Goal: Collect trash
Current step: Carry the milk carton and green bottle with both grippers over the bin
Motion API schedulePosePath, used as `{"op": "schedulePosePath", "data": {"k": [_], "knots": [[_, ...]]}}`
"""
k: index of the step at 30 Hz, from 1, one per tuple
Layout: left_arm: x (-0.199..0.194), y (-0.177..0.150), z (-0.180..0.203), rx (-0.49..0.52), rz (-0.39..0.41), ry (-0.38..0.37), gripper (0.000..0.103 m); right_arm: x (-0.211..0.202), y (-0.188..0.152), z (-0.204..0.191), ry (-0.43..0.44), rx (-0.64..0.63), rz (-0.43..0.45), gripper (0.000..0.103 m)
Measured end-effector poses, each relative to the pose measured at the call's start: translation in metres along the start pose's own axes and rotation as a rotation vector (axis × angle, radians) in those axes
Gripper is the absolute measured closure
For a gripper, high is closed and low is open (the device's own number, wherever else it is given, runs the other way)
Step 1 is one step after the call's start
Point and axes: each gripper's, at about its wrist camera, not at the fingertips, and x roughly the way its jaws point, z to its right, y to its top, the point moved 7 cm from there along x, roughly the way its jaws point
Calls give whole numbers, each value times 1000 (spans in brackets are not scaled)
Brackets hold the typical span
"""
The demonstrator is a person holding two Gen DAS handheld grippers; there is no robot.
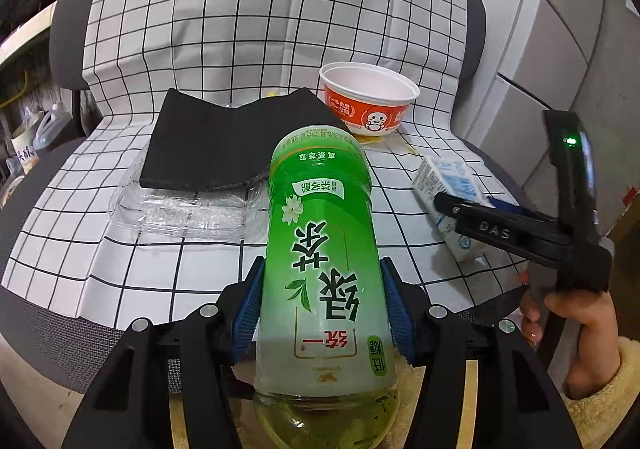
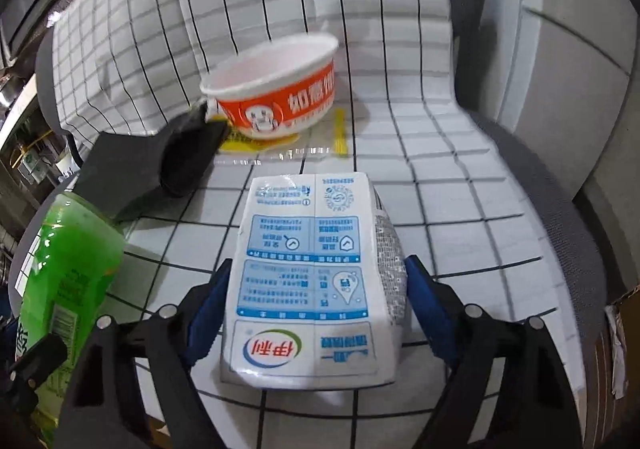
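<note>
- The left gripper (image 1: 322,309) clamped the green tea bottle (image 1: 320,249) between its pads.
- The right gripper (image 2: 318,305) stood open around the milk carton (image 2: 316,281); a paper bowl (image 2: 276,89) sat beyond.

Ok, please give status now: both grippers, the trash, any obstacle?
Left gripper shut on green tea bottle. Right gripper open around milk carton, not clamped. Paper bowl beyond, nothing blocking.
</note>
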Motion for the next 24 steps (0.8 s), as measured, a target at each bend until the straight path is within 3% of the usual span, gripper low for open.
{"op": "schedulePosePath", "data": {"k": [4, 9, 19, 24], "knots": [[-5, -1, 11, 16, 10, -13, 47, -39, -4, 2, 10, -23, 87, 23], [-8, -2, 62, 95, 23, -115, 47, -101, -24, 26, -25, -1, 167, 23], [-7, -19, 217, 320, 43, -386, 47, -201, -80, 122, -246, 161, 261, 22], [-6, -54, 254, 372, -11, -479, 47, -232, -114, 163, -370, 218, 259, 22]]}}
